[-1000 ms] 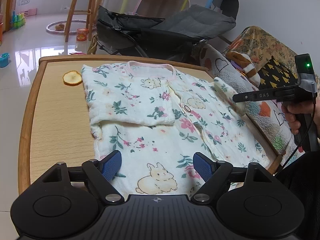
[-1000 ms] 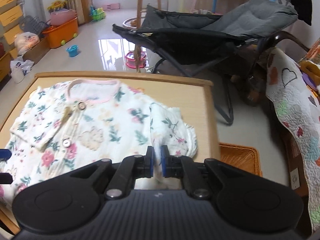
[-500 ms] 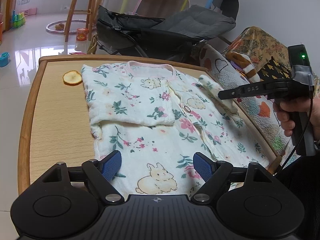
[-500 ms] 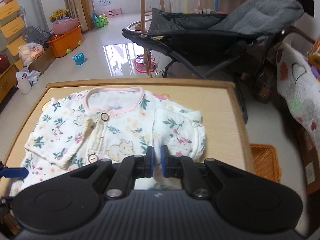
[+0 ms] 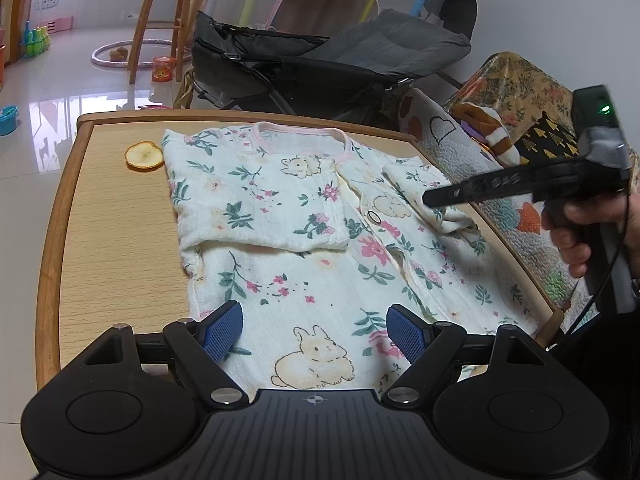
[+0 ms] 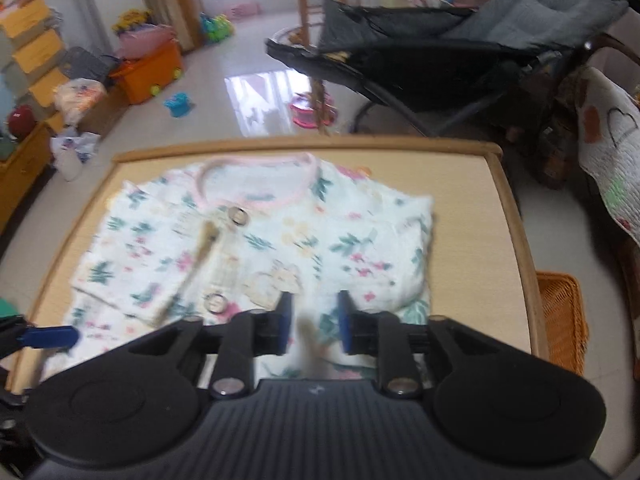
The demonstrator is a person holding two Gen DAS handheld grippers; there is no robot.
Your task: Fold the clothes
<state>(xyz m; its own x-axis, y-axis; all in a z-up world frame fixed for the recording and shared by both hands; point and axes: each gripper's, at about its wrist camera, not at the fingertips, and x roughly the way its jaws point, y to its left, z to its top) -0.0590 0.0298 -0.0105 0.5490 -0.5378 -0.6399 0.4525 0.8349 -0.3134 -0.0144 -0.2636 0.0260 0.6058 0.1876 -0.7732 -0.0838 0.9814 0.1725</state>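
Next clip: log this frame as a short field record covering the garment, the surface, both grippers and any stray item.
garment: floral baby top, lying on the table, both sleeves folded in over the body
surface: wooden table
left gripper: open, over the hem, gripping nothing
right gripper: jaws opening above the right sleeve, pads not pressing on cloth
stray item: dried orange slice beside the left shoulder

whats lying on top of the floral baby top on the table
Both of the floral top's own sleeves: the left sleeve folded across the chest and the right sleeve folded inward. The fabric beneath them is covered. The orange slice lies beside it on the table.
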